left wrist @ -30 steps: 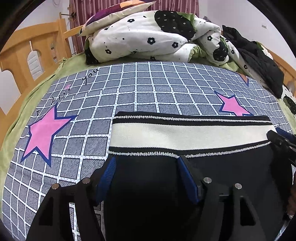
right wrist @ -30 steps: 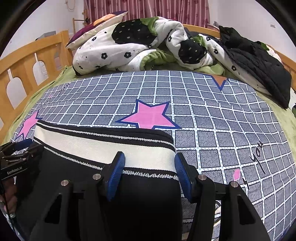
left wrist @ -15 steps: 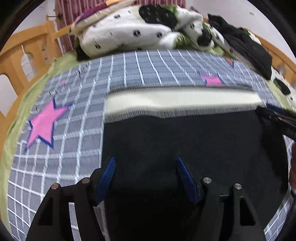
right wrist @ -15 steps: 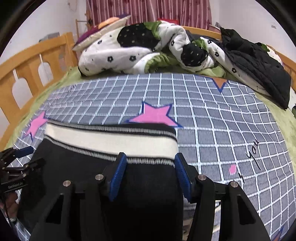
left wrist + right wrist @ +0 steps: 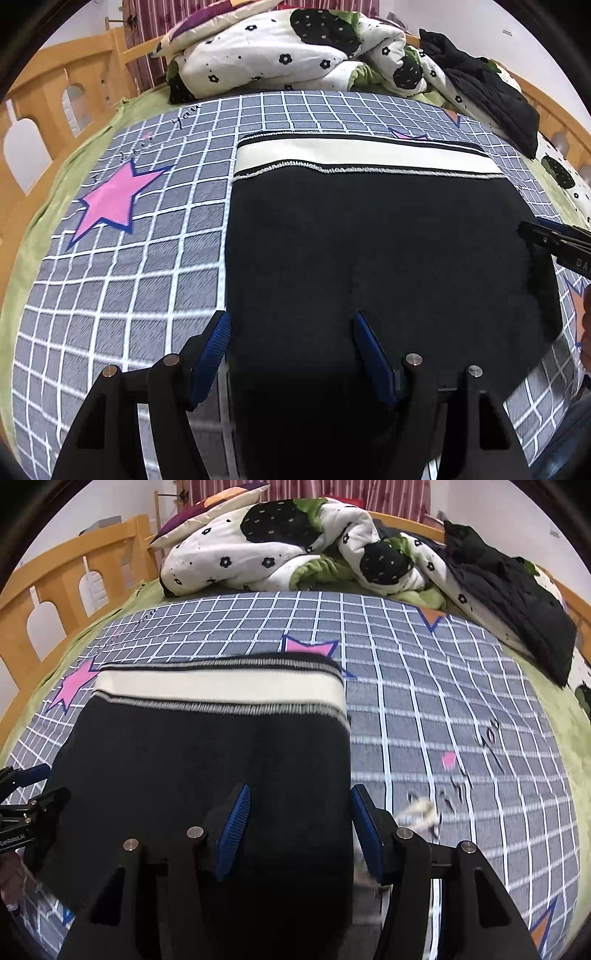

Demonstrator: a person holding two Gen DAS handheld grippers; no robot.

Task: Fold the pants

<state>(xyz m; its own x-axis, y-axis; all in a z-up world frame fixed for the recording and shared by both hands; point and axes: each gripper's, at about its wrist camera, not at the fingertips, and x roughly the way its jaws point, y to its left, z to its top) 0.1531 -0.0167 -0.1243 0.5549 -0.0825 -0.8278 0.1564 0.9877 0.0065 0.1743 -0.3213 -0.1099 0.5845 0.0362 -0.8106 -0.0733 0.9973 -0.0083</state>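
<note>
Black pants lie flat on the bed, spread across the grey checked bedsheet with its pink stars, and the cream waistband with black edging sits at the far end, toward the headboard side. The left hand-held gripper hovers over the near left corner of the fabric, its blue pads spread apart: the left pad lines up with the pants' left edge, the right pad sits over the dark cloth. Whether the pads actually press the fabric is not clear from here, so a pinch cannot be called.

Over on the other side, the right hand-held gripper is spread too, straddling the pants' right edge; one blue pad is over the cloth, the other over the sheet just beside it. Again, no visible squeeze. Each gripper's tip pokes into the other's view at the frame edge.

At the head of the bed a bundled white comforter with black flowers is heaped up, a black jacket is draped to its right, and the wooden bed rail runs along the left.
</note>
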